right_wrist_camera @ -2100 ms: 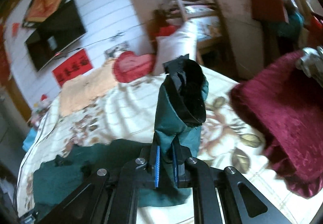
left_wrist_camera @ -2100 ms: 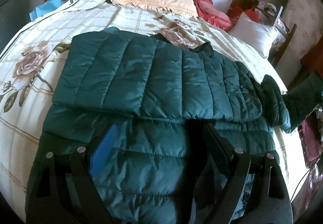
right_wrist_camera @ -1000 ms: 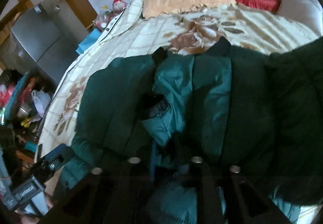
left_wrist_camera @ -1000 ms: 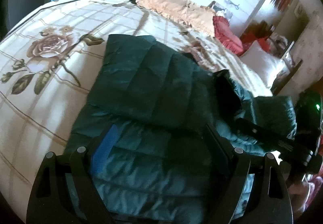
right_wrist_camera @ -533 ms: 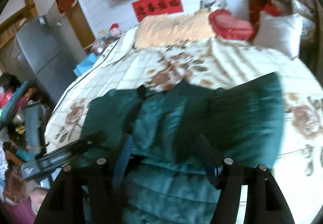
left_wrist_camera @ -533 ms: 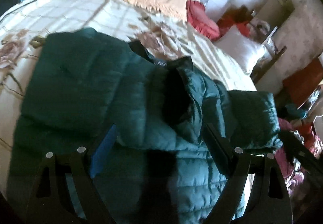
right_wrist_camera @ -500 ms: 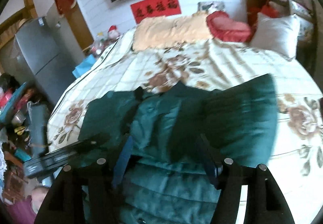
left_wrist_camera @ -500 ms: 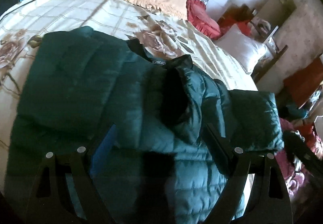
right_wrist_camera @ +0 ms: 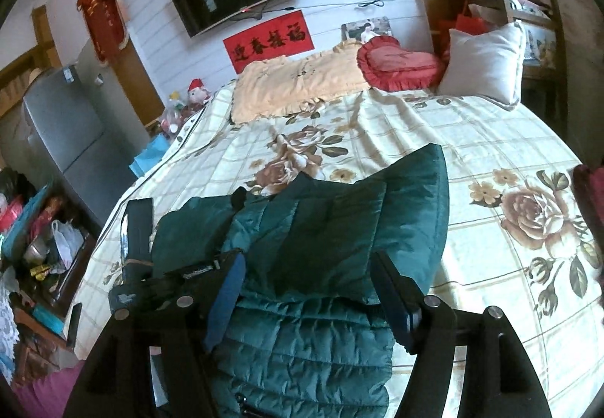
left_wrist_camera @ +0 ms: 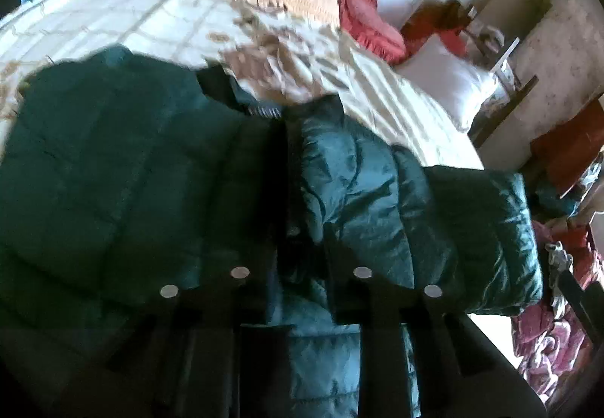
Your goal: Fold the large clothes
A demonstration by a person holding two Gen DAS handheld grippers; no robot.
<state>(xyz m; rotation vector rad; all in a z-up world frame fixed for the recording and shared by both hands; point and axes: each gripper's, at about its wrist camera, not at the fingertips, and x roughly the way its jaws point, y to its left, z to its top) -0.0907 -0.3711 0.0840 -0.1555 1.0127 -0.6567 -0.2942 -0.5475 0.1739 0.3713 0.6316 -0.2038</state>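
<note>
Closing my left tongs (left_wrist_camera: pixel 302 267) on the dark green quilted puffer jacket (right_wrist_camera: pixel 321 248), I am watching the jaws come nearly together with a bunch of the padded fabric between them, low down near the middle of the garment. The jacket is lying spread on the floral cream bedspread (right_wrist_camera: pixel 490 139), both sleeves folded in over the body, the hem end nearest me. My right tongs (right_wrist_camera: pixel 309 289) are opening wide over the lower body of the jacket with nothing held; the blue pads (right_wrist_camera: pixel 226 289) are standing clear of the cloth. I am judging the next move to be a fold of the hem end up toward the collar, and the risks are lying there. The slick shell may be slipping out of a thin pinch, since my left tongs seem to be catching only the top layer. Lifting from one side alone may be dragging the whole jacket across the bedspread and skewing the fold. The puffy sleeve (right_wrist_camera: pixel 411 206) on the right is sitting high and may be springing open or sliding off toward the bed's edge.
</note>
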